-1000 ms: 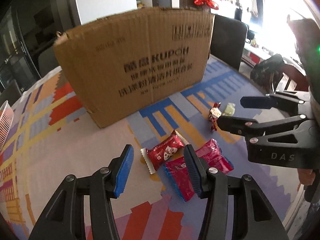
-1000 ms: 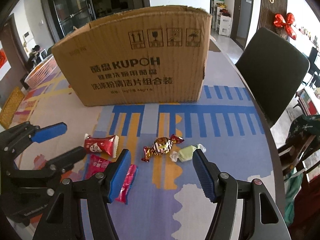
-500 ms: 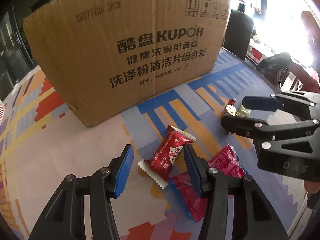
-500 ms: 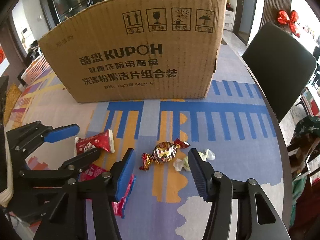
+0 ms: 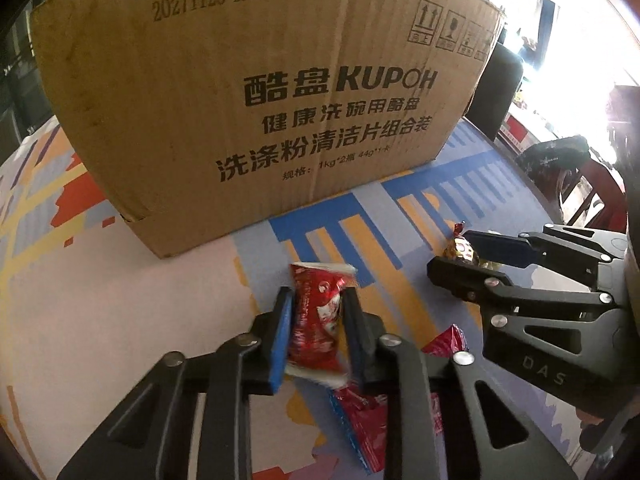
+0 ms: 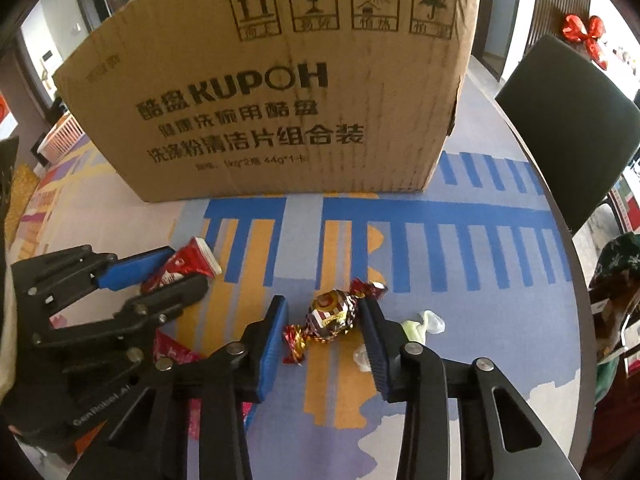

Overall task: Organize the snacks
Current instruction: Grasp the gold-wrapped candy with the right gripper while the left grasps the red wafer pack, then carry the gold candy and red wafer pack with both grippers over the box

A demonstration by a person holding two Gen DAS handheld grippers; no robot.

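Both views are lit by daylight, and in the left wrist view the window area (image 5: 580,40) up and to the right of the gripper is blown out to white glare. Straight lines are bowed by the fisheye lens, so the cardboard box (image 5: 256,92) ahead bulges, and the corners are cut off by a dark round vignette. Soft shadows are cast on the patterned tablecloth (image 6: 460,288) beneath the grippers, and the red snack packet (image 5: 316,312) is slightly smeared by motion blur.
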